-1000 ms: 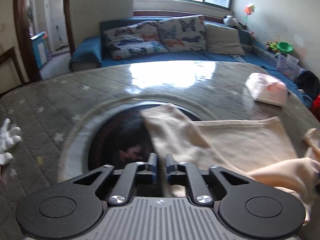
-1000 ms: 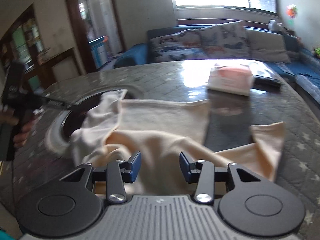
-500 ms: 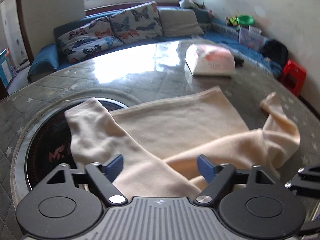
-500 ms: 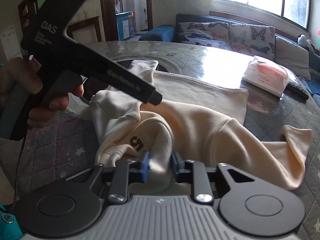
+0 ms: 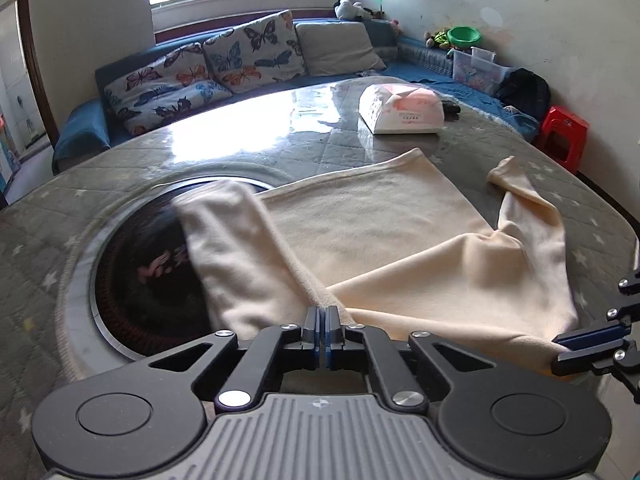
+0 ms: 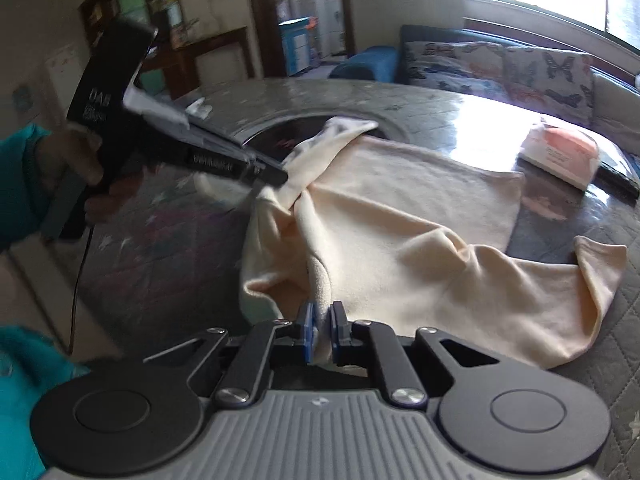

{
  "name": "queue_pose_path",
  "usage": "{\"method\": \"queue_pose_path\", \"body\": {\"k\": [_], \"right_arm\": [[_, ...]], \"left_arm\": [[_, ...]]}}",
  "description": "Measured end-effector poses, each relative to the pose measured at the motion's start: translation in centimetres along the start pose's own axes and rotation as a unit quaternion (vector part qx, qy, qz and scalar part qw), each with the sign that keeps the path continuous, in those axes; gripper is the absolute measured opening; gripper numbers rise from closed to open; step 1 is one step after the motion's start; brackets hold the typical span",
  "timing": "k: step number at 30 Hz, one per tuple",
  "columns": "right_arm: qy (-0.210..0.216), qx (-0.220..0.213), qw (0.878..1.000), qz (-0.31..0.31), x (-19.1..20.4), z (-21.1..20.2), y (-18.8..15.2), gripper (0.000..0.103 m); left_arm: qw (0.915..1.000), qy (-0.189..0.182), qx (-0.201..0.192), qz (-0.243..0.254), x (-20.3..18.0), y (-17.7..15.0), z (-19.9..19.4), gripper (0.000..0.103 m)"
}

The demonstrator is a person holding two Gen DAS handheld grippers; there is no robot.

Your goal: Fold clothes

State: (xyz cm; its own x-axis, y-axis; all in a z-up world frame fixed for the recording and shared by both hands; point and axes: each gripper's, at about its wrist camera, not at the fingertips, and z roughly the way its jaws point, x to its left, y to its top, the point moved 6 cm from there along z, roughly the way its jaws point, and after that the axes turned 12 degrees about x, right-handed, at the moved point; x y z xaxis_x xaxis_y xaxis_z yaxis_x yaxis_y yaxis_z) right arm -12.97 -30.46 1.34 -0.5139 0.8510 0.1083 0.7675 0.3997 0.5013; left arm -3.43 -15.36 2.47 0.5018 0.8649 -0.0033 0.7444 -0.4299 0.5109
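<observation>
A cream long-sleeved garment (image 5: 372, 232) lies spread on the round grey quilted table (image 5: 100, 184), one sleeve over the dark glass centre (image 5: 148, 280), the other sleeve at the right (image 5: 532, 216). My left gripper (image 5: 322, 316) is shut on the garment's near edge, by the left shoulder fold. In the right wrist view the garment (image 6: 400, 220) lies ahead and my right gripper (image 6: 320, 322) is shut on a near fold of it. The left gripper also shows there (image 6: 280, 178), pinching the cloth. The right gripper's fingers (image 5: 592, 336) show at the left view's right edge.
A white and pink tissue pack (image 5: 400, 114) lies on the far right of the table, with a dark remote (image 6: 616, 180) beside it. A blue sofa with butterfly cushions (image 5: 224, 64) stands behind. A red stool (image 5: 564, 136) stands at the right.
My left gripper was open half a second ago and has shut on the garment's near edge. My right gripper stays shut on its fold, and the cloth between the two is pulled up.
</observation>
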Motion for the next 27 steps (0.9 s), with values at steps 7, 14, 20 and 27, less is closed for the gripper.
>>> {"method": "queue_pose_path", "body": {"k": [7, 14, 20, 27], "right_arm": [[0.052, 0.039, 0.997, -0.036, 1.9, -0.1, -1.8, 0.009], [0.018, 0.006, 1.0, 0.008, -2.3, -0.4, 0.9, 0.02], [-0.029, -0.026, 0.997, 0.06, -7.1, -0.2, 3.8, 0.026], [-0.068, -0.019, 0.992, 0.108, -12.2, 3.2, 5.9, 0.035]], "left_arm": [[0.9993, 0.016, 0.03, -0.017, 2.2, -5.2, -2.2, 0.002], [0.9952, 0.018, 0.081, -0.053, 5.3, -8.4, -2.0, 0.001], [0.9937, -0.001, 0.037, -0.106, 6.7, -4.2, -1.7, 0.03], [0.9878, -0.025, 0.018, -0.152, 7.9, 1.4, 2.7, 0.057]]}}
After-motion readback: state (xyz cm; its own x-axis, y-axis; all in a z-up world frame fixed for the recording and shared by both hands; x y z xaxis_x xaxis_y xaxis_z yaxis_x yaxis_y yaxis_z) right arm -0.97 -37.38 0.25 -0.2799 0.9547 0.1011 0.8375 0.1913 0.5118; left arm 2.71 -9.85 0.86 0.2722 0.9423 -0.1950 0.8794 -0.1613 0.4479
